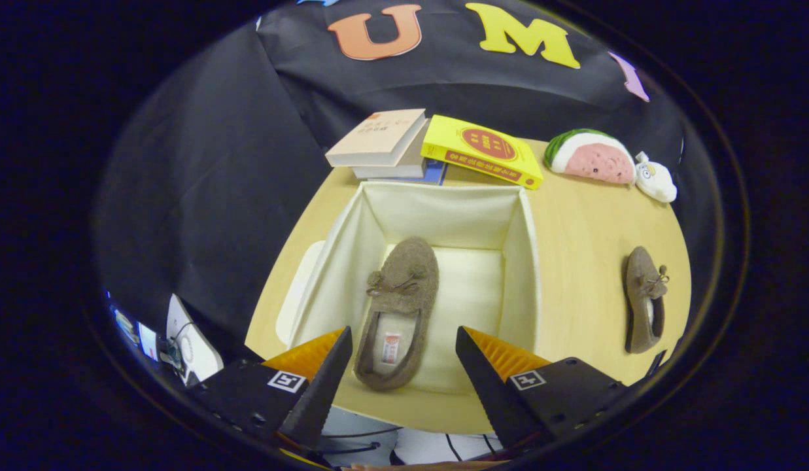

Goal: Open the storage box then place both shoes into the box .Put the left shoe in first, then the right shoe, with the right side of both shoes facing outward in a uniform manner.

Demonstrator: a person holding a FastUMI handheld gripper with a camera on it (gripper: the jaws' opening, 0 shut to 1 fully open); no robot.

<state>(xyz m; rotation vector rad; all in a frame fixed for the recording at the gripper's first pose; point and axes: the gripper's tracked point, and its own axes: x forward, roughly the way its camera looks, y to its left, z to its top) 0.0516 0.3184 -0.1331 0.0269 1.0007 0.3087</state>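
Gripper (401, 353) jaws apart — shoe (399, 307) in box (518, 261).

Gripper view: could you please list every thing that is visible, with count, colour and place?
storage box: 1, cream, open, mid-table ahead of the fingers
shoe in box: 1, brown, on the box floor
shoe on table: 1, brown, right of the box
books: a few, beige, blue and yellow, behind the box
watermelon plush: 1, green and pink, far right
small plush: 1, white, beside it
table: 1, light wood
gripper: 1, open, empty, above the box's near edge
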